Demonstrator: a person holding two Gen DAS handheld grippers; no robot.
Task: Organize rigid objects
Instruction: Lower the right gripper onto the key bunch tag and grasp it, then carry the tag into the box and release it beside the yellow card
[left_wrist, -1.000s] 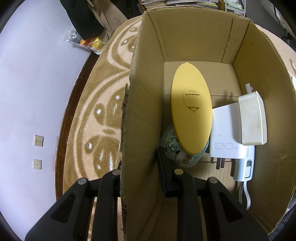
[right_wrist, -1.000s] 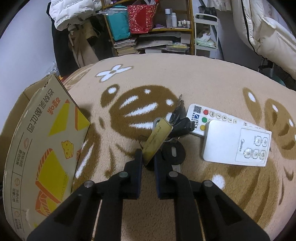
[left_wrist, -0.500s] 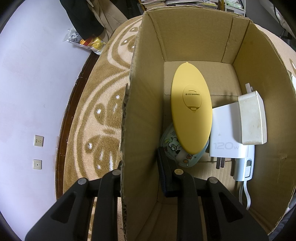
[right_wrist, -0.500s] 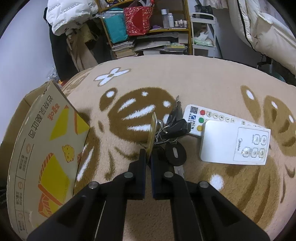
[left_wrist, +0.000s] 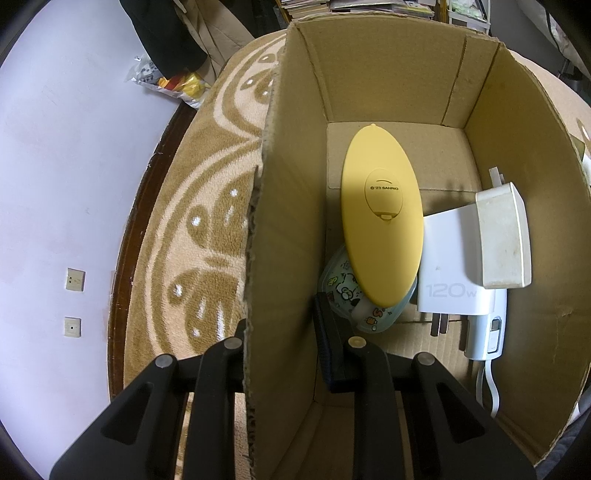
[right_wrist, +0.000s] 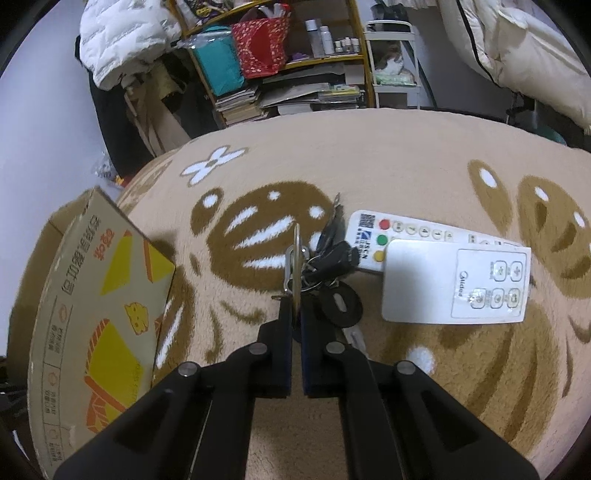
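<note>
Since earlier frame: key bunch tag turned edge-on, lifting. Right hand-held gripper pinches tag for transfer. Left hand-held gripper clamps cardboard box wall, steadying it.

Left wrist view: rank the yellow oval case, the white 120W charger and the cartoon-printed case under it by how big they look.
1. Yellow oval case, clearly the largest.
2. White 120W charger, partly covered by another white adapter.
3. Cartoon-printed case, mostly hidden under the yellow one, so its real size is unsure.
</note>
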